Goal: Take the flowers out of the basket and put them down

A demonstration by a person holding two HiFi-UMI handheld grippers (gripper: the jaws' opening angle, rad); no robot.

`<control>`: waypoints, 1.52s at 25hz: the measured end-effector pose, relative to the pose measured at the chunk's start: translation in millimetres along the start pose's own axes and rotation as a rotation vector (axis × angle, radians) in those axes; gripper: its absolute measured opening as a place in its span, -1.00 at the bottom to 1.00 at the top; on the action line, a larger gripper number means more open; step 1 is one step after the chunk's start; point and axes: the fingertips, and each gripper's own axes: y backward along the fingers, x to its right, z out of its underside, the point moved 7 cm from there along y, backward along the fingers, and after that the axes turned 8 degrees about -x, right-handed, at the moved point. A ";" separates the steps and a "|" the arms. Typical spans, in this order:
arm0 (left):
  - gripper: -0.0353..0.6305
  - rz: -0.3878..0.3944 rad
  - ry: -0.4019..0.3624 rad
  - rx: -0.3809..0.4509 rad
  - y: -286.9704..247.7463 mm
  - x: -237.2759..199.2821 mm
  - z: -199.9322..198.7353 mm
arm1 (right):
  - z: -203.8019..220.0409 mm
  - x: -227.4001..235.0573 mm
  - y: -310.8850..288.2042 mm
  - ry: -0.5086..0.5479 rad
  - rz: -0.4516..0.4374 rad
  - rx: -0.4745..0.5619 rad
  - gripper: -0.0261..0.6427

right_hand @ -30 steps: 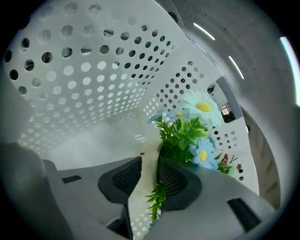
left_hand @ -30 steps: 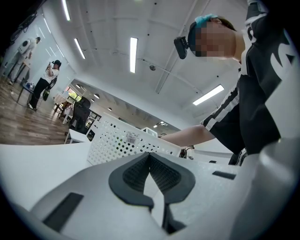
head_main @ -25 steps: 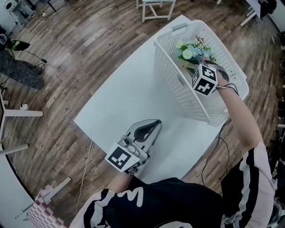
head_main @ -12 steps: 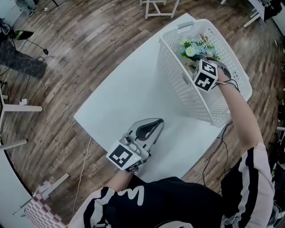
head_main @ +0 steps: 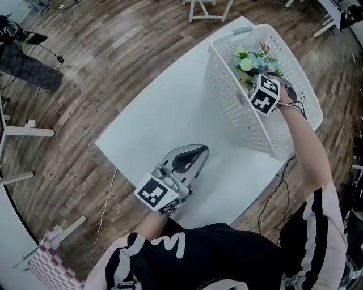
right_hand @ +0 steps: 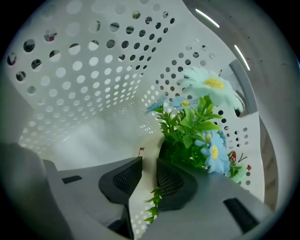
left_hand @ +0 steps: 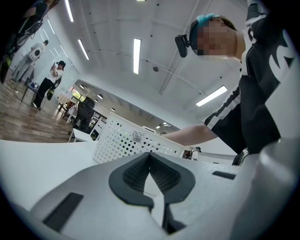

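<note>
A bunch of artificial flowers (head_main: 251, 59), blue and white blooms with green leaves, lies in the far end of a white perforated basket (head_main: 229, 96). My right gripper (head_main: 258, 81) reaches down into the basket from the near side, right against the flowers (right_hand: 201, 126). Its jaws have just been closing a little and still stand apart; a thin green sprig (right_hand: 152, 206) hangs in the gap and foliage touches the right pad. My left gripper (head_main: 190, 158) rests on the white table (head_main: 153, 124), away from the basket, jaws together and empty.
The basket stands on the table's far right corner, its rim near the edge. Wooden floor surrounds the table. A white frame (head_main: 207, 8) stands beyond the far edge, and a cable (head_main: 278, 192) hangs off the right side. A person stands far off (left_hand: 49, 79).
The right gripper's cube has shifted only slightly, deeper toward the flowers. The left gripper stays where it was on the table.
</note>
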 end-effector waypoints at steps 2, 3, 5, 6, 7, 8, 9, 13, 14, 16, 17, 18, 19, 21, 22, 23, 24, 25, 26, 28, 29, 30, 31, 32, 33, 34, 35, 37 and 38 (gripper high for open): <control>-0.88 -0.012 -0.001 -0.010 1.9 0.2 -3.8 | -0.4 -2.6 5.6 0.035 0.022 0.011 -0.61; -0.88 -0.016 -0.004 -0.009 2.9 0.6 -5.4 | -0.6 -4.5 8.2 0.062 0.031 0.016 -0.61; -0.88 -0.011 -0.009 0.003 5.0 2.1 -5.2 | 2.0 -8.0 10.2 0.103 0.027 0.024 -0.62; -0.88 -0.007 -0.010 0.009 5.8 2.8 -4.6 | 4.8 -9.3 9.7 0.110 0.013 0.027 -0.62; -0.88 -0.006 -0.013 0.014 6.6 3.3 -4.6 | 7.7 -10.3 9.5 0.113 -0.004 0.028 -0.63; -0.88 -0.005 -0.015 0.016 7.3 3.7 -4.7 | 9.9 -11.3 10.5 0.115 -0.015 0.028 -0.63; -0.88 -0.005 -0.017 0.016 8.0 4.2 -4.6 | 11.5 -12.1 12.5 0.118 -0.017 0.026 -0.63; -0.88 0.001 -0.024 0.011 8.3 7.3 -3.4 | 17.5 -10.4 21.1 0.101 0.012 0.032 -0.63; -0.88 0.003 -0.024 0.008 8.0 8.3 -3.4 | 18.5 -9.0 23.4 0.091 0.017 0.037 -0.63; -0.88 0.006 -0.024 0.006 7.6 10.9 -4.7 | 19.3 -6.0 29.9 0.079 0.027 0.047 -0.63; -0.88 0.007 -0.025 0.005 7.5 12.4 -5.8 | 19.6 -4.0 33.7 0.076 0.033 0.050 -0.63; -0.88 0.008 -0.027 0.005 7.4 14.0 -7.0 | 20.2 -1.9 37.4 0.075 0.040 0.052 -0.63; -0.88 0.009 -0.031 0.005 7.3 15.7 -8.2 | 21.1 0.2 41.2 0.074 0.047 0.053 -0.63; -0.88 0.012 -0.043 0.008 7.5 19.6 -10.5 | 23.7 4.1 48.6 0.072 0.061 0.055 -0.63; -0.88 0.014 -0.049 0.010 8.1 21.8 -11.4 | 25.1 5.8 52.3 0.071 0.068 0.054 -0.63; -0.88 0.015 -0.054 0.013 9.3 24.4 -12.0 | 26.4 7.2 56.1 0.071 0.075 0.052 -0.63; -0.88 0.015 -0.058 0.016 10.8 27.1 -12.6 | 27.8 8.5 60.5 0.071 0.081 0.049 -0.63; -0.88 0.016 -0.061 0.018 12.6 30.0 -13.2 | 29.3 10.0 65.4 0.071 0.088 0.047 -0.63; -0.88 0.016 -0.063 0.020 14.5 33.1 -13.8 | 30.7 11.6 71.0 0.070 0.095 0.046 -0.63; -0.88 0.017 -0.066 0.024 18.0 39.9 -14.7 | 33.4 14.3 82.6 0.068 0.113 0.046 -0.64; -0.88 0.018 -0.067 0.026 19.3 43.4 -14.6 | 34.6 15.1 88.0 0.069 0.121 0.045 -0.64; -0.88 0.020 -0.068 0.028 20.2 46.9 -14.2 | 35.7 15.4 92.8 0.071 0.126 0.044 -0.64; -0.88 0.024 -0.071 0.030 20.9 50.3 -13.9 | 36.5 15.1 97.3 0.072 0.130 0.044 -0.64; -0.88 0.028 -0.075 0.031 21.6 53.7 -13.9 | 37.0 14.5 101.6 0.073 0.132 0.045 -0.64; -0.88 0.033 -0.081 0.031 22.5 56.9 -14.4 | 37.2 13.5 105.9 0.075 0.134 0.046 -0.64; -0.88 0.036 -0.088 0.032 23.4 59.9 -15.3 | 37.4 12.1 110.2 0.078 0.136 0.048 -0.64; -0.88 0.039 -0.093 0.033 24.5 62.8 -16.4 | 37.8 10.5 114.3 0.081 0.138 0.049 -0.64; -0.88 0.040 -0.101 0.038 27.3 68.4 -18.7 | 39.5 6.8 122.3 0.084 0.142 0.051 -0.64; -0.88 0.040 -0.106 0.040 28.9 71.4 -19.6 | 40.6 4.8 126.8 0.084 0.145 0.052 -0.64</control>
